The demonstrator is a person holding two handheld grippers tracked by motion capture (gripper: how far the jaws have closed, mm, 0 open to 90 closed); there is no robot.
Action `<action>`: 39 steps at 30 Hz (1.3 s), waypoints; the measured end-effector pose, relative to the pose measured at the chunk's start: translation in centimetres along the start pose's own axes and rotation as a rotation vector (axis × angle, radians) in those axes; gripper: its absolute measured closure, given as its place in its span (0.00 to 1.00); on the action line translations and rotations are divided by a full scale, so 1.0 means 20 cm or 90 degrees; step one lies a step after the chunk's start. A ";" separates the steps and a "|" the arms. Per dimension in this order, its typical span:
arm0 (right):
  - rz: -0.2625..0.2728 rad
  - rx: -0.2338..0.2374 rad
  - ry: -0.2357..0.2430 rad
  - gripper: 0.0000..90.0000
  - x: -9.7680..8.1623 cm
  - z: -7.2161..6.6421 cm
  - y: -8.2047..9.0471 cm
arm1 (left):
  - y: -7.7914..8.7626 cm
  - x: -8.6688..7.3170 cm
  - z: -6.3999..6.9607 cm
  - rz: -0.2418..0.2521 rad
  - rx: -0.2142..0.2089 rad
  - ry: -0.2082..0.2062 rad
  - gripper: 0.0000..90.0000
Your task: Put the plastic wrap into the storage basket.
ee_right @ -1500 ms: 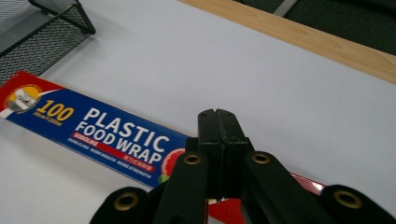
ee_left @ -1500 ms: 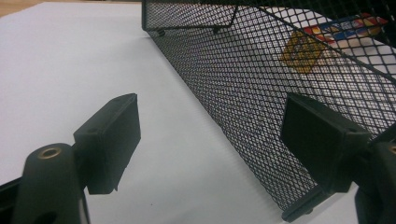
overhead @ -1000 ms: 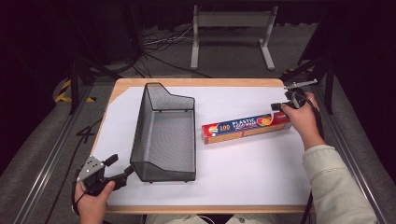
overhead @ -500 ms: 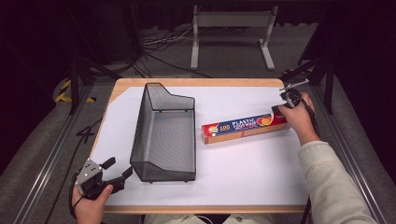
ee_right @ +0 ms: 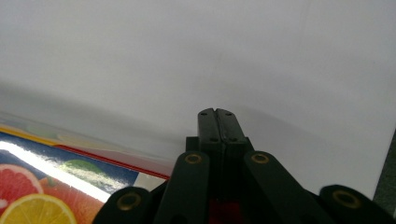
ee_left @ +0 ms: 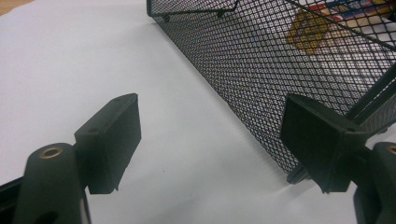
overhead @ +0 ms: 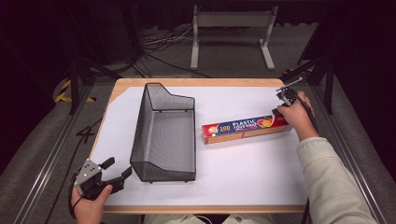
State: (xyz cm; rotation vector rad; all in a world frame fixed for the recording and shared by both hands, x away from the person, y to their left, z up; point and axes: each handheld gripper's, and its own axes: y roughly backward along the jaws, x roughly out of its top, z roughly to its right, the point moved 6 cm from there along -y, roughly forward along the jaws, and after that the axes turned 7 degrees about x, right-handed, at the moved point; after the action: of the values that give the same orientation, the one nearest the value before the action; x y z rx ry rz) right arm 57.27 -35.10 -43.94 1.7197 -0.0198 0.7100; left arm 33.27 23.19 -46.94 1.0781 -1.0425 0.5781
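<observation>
1. A wooden counter [overhead: 122, 87] is covered by a white sheet [overhead: 243, 168]. Around it lies grey floor [overhead: 224, 56] with cables, in a dark room.
2. A black wire-mesh basket [overhead: 163, 135] stands left of centre on the sheet; everything below is placed from it.
3. Just right of the basket lies a long box [overhead: 245, 129], apart from it. Its blue label reads "100 PLASTIC", with citrus fruit pictured at its far-right end.
4. At that far-right end of the box, the right hand-held gripper [ee_right: 217, 122] is clenched with nothing between its jaws, tips beside the box's end.
5. At the basket's near-left corner, the left hand-held gripper [overhead: 114, 170] is released, jaws wide apart, one jaw close to the mesh wall.
6. Bare white sheet lies right of the basket, nearer the person than the box.
</observation>
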 end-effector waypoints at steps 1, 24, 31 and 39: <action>-0.004 0.003 -0.003 1.00 -0.01 0.00 0.00 | 0.00 0.00 0.00 0.000 0.001 0.001 0.24; -0.126 0.093 0.064 1.00 -0.32 -0.13 0.15 | 0.03 0.04 -0.02 0.024 0.021 0.029 0.23; -0.116 0.124 0.065 1.00 -0.42 -0.19 0.20 | 0.05 0.03 -0.03 0.025 0.029 0.033 0.23; -0.127 0.138 0.091 1.00 -0.53 -0.27 0.24 | 0.05 0.03 -0.02 0.024 0.035 0.017 0.23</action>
State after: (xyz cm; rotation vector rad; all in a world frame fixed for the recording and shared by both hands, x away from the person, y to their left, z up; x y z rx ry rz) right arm 44.49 -35.43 -44.05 1.8413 0.3339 0.7044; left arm 32.90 23.78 -46.03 1.0973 -1.0303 0.6540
